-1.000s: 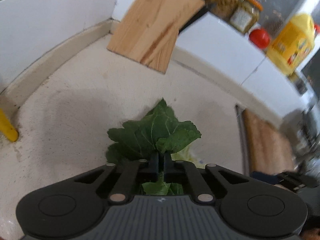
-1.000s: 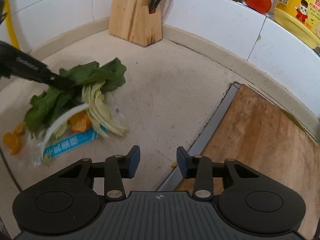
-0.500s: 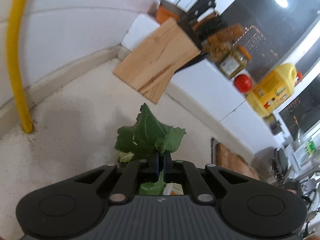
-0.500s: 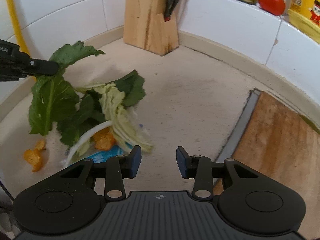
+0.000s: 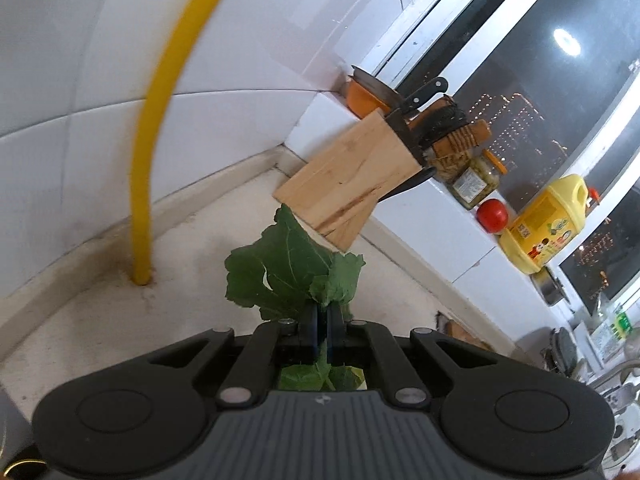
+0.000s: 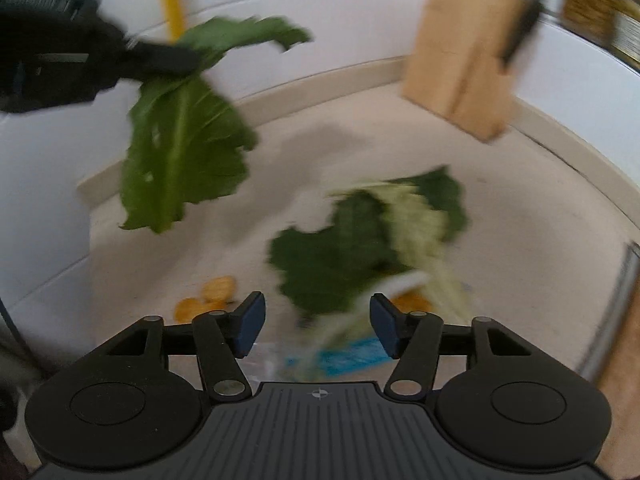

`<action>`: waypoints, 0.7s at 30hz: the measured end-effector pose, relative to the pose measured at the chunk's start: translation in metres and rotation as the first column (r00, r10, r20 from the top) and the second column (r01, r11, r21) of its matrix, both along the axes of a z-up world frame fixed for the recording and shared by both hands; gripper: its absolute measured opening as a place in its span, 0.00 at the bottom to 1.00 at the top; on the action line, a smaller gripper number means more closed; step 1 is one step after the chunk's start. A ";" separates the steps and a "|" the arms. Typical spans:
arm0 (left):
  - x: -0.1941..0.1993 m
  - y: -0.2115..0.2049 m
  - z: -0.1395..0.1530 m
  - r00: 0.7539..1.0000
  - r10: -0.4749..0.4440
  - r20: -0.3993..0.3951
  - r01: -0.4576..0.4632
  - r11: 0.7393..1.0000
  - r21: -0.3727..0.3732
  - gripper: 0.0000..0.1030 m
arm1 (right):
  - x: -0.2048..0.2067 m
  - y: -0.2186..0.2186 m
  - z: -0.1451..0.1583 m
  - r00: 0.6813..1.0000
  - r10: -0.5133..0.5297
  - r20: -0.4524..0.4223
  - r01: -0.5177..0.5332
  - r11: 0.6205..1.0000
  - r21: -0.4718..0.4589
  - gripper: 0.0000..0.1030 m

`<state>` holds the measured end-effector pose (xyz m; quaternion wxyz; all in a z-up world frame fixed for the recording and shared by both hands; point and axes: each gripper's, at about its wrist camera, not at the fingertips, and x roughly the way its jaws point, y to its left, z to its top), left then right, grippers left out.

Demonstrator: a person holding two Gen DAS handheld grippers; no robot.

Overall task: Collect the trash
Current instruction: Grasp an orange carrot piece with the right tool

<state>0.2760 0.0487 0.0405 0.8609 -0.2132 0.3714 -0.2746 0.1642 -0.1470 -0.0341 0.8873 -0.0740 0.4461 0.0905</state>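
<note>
My left gripper [image 5: 322,316] is shut on a large green leaf [image 5: 280,272], holding it up off the counter. From the right wrist view that leaf [image 6: 180,140] hangs from the left gripper [image 6: 188,62] at upper left. Below it a heap of trash lies on the counter: dark and pale leaves [image 6: 372,240], orange peel pieces [image 6: 208,300] and a blue-and-white wrapper [image 6: 352,354]. My right gripper [image 6: 318,322] hovers just above the heap, its jaws opening, nothing pressed between its pads.
A wooden knife block [image 6: 468,60] stands in the back corner by the tiled wall. A yellow pipe [image 5: 152,152] rises from the counter at left. Jars, a tomato [image 5: 493,216] and a yellow oil jug [image 5: 548,228] line the sill. A wooden board [image 6: 624,368] lies right.
The left gripper has lifted the green leaf up and away from the heap. The right gripper has moved left over the remaining trash and spread its jaws wider.
</note>
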 end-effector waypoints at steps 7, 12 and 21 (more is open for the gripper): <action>-0.005 0.027 -0.010 0.999 0.029 -0.021 -0.029 1.000 -0.009 0.00 | 0.011 0.040 -0.017 0.997 0.074 -0.016 -0.074 0.997 -0.024 0.69; -0.007 0.040 -0.020 0.999 0.033 -0.035 -0.035 0.999 -0.040 0.00 | -0.008 0.044 -0.001 0.993 0.073 0.095 -0.059 0.988 -0.142 0.69; -0.004 0.050 -0.035 0.998 0.020 -0.063 -0.024 0.998 -0.056 0.00 | -0.037 0.073 0.013 0.966 0.210 0.153 -0.180 0.966 -0.187 0.69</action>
